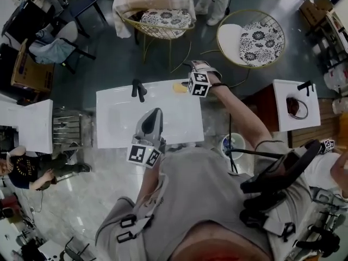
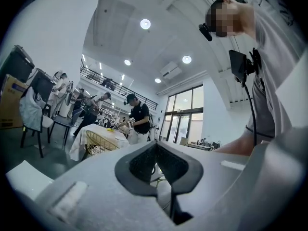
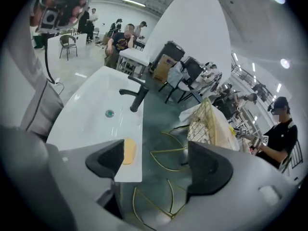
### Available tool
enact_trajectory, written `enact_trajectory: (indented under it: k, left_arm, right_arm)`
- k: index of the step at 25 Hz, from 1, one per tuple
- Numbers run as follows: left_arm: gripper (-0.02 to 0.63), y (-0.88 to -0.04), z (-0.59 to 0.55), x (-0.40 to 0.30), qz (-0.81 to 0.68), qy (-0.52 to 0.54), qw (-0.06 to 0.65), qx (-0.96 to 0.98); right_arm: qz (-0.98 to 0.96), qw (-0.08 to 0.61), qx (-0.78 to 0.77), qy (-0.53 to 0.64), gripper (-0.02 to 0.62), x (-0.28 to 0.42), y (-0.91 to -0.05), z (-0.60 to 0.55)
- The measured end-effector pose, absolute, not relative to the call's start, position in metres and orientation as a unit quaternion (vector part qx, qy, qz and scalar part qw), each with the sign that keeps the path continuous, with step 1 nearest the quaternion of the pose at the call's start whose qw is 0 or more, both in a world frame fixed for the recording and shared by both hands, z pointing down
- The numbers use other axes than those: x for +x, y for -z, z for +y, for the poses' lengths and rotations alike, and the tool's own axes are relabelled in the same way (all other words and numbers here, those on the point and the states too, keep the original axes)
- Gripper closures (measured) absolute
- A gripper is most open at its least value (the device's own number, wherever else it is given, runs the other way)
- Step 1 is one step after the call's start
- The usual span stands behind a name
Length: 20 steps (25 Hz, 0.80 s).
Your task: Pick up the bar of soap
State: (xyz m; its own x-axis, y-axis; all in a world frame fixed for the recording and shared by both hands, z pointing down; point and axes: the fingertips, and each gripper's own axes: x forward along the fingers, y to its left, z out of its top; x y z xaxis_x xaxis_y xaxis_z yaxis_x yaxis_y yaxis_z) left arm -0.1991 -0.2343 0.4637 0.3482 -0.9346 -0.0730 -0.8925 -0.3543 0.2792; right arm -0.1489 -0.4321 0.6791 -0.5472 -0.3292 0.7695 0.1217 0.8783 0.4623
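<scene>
The right arm reaches out straight past the right side of the white basin [image 1: 117, 118], its hand [image 1: 204, 68] over the far right corner and the right gripper [image 3: 156, 165] tipped down toward the basin top. Its jaws stand wide apart and hold nothing. The bar of soap [image 3: 129, 151] lies flat on that far right corner of the basin. In the right gripper view it is just inside the left-hand jaw and partly hidden behind its pad, well off the midline of the gap and not pressed by either pad. The soap's long axis runs along the basin's far edge, one end pointing toward the black faucet [image 3: 135, 94] on that same edge. The left arm is bent close to the body, holding the left gripper [image 2: 156, 170] level above the basin's near edge, jaws closed together on nothing.
</scene>
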Motion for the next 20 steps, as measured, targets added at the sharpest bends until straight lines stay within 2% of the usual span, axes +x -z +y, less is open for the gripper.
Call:
enact_trajectory:
  k: [9,16,20]
  left_arm:
    - [0.612,-0.473,-0.227,-0.21,-0.583,0.106,0.105,0.798]
    - [0.612,-0.478,-0.225,-0.224,-0.604,0.101,0.109,0.783]
    - [0.612,-0.479,-0.227,-0.228,-0.612,0.099,0.11,0.777]
  right_arm:
    - [-0.832,0.528,0.026,0.164,0.198,-0.166,-0.777,-0.447]
    - [-0.811,0.563,-0.024,0.157,0.21,-0.166,-0.826,-0.431]
    - [-0.807,0.569,-0.045,0.154,0.257,-0.167,-0.846,-0.425]
